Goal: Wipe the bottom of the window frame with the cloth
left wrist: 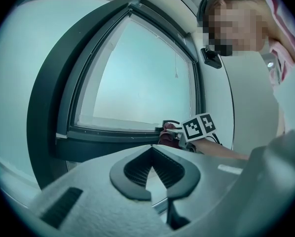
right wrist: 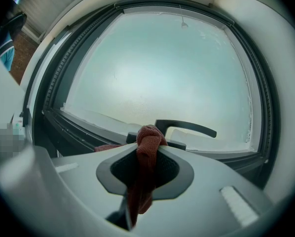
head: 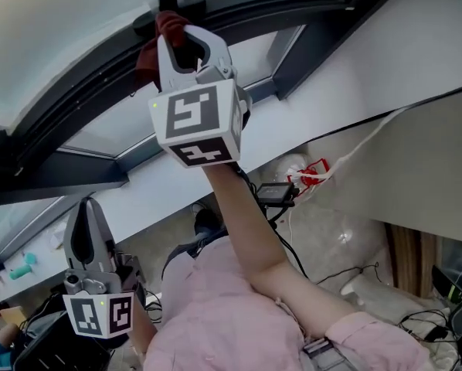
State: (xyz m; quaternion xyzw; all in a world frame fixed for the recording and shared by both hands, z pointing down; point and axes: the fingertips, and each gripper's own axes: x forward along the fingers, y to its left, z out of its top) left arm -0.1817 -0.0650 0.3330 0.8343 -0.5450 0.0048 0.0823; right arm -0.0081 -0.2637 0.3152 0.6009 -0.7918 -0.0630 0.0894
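Note:
My right gripper is raised to the dark window frame, shut on a dark red cloth that bunches at its tips against the frame's bottom rail. In the right gripper view the cloth sits pinched between the jaws, just in front of the black window handle. My left gripper hangs low at the left, away from the window, jaws shut and empty. From the left gripper view, the right gripper's marker cube and the cloth show at the frame's lower right corner.
A white wall and sill run beside the window. Below lie cables, a red clip, a black adapter and plastic wrap on the floor. A second dark frame bar crosses low left.

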